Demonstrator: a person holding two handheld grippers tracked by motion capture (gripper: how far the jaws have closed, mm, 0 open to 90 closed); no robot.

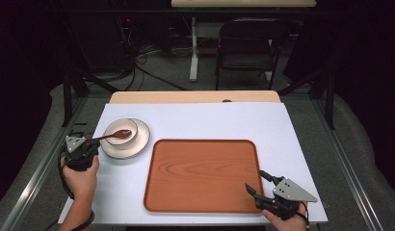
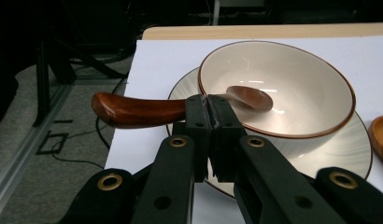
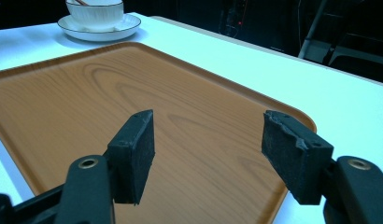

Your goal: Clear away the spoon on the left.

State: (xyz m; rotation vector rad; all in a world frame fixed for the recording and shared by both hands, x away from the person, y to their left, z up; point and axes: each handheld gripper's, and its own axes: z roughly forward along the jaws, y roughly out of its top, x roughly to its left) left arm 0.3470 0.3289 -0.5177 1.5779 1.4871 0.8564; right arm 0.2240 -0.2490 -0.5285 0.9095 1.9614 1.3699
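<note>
A brown wooden spoon (image 1: 113, 135) (image 2: 143, 109) lies with its scoop inside a cream bowl (image 1: 121, 126) (image 2: 301, 88) that stands on a matching saucer (image 1: 142, 137) (image 2: 348, 149) at the table's left. My left gripper (image 1: 89, 142) (image 2: 209, 126) is shut on the spoon's handle just outside the bowl's rim. An empty wooden tray (image 1: 203, 175) (image 3: 110, 93) lies in the middle. My right gripper (image 1: 256, 183) (image 3: 208, 154) hovers open over the tray's near right corner with nothing between its jaws. The bowl (image 3: 95, 13) and saucer (image 3: 129, 23) appear far off in the right gripper view.
A white mat (image 1: 205, 122) covers the table. A black chair (image 1: 248, 45) and a table leg (image 1: 193, 48) stand beyond the far edge. Metal rails (image 1: 32, 178) run along both sides of the table.
</note>
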